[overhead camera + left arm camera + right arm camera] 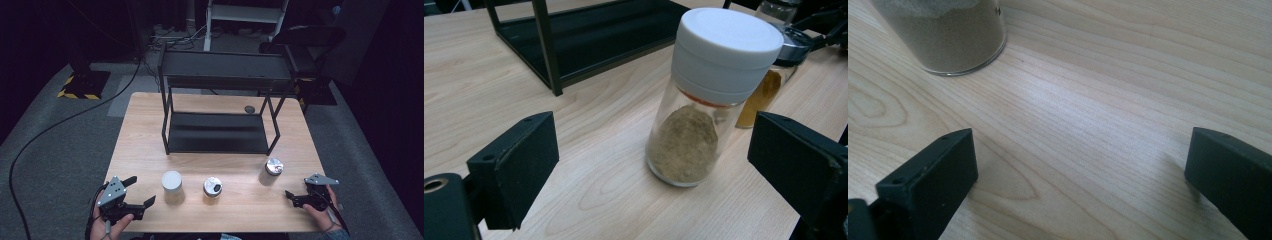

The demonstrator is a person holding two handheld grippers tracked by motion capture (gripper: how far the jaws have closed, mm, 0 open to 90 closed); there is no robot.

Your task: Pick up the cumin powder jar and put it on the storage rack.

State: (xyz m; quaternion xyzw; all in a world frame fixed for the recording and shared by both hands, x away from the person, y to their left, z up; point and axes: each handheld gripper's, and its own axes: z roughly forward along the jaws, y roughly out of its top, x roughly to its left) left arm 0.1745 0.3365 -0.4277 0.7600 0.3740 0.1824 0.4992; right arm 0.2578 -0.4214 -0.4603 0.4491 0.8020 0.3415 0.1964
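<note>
Item: clear glass spice jar with white plastic lid, brown powder inside, set upright near the front edge of the light wooden table, left of centre. The left gripper is held wide open just beside it, nothing gripped. The right gripper is held open and empty by the front right corner.

Your white-capped spice jar stands upright on the wooden table, glass body part-filled with brownish powder, leftmost of three jars in a row, well in front of the black rack.
</note>
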